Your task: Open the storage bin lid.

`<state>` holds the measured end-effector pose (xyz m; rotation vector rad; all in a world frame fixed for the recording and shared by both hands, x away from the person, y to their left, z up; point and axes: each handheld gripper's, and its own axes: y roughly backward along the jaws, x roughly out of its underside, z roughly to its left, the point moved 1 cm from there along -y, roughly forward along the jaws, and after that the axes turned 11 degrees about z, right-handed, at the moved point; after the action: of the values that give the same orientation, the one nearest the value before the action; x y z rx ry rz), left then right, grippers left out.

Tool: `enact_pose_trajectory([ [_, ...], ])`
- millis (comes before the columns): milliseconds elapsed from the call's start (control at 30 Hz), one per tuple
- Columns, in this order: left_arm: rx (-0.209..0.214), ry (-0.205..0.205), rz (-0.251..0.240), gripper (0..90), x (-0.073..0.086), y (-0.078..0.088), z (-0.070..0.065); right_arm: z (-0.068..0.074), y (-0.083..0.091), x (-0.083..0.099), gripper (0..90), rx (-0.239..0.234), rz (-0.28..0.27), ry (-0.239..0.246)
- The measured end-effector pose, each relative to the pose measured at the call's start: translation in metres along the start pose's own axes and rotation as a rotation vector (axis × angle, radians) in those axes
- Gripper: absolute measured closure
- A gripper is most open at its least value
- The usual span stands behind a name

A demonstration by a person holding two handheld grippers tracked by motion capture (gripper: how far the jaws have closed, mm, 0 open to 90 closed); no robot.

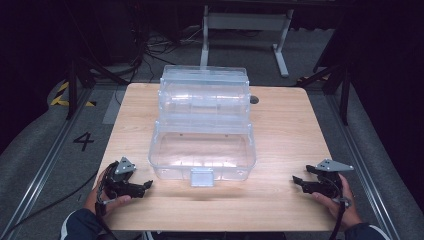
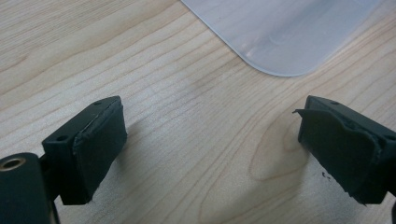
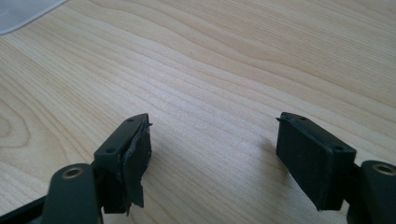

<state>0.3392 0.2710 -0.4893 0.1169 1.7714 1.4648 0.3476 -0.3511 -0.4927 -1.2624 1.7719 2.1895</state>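
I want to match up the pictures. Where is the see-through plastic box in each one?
High view: the clear plastic box stands open mid-table, latch toward the person.
Left gripper view: one rounded corner of it lies at top right, beyond the open jaws.
Right gripper view: a small pale sliver at top left, likely the box.
Shared landmark: the wooden table, under everything.

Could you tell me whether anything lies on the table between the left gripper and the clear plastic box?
Nothing visible does. The left gripper rests with open, empty jaws, and only bare light wooden table lies between it and the near corner of the clear plastic compartment box.
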Motion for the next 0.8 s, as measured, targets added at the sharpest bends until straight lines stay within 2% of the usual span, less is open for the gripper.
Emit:
enact_pose_trajectory([
  [800,0.008,0.004,0.007,7.1,-0.001,-0.0008,-0.0005,0.0017,-0.0017,-0.0016,23.2,0.005,0.006,-0.002],
])
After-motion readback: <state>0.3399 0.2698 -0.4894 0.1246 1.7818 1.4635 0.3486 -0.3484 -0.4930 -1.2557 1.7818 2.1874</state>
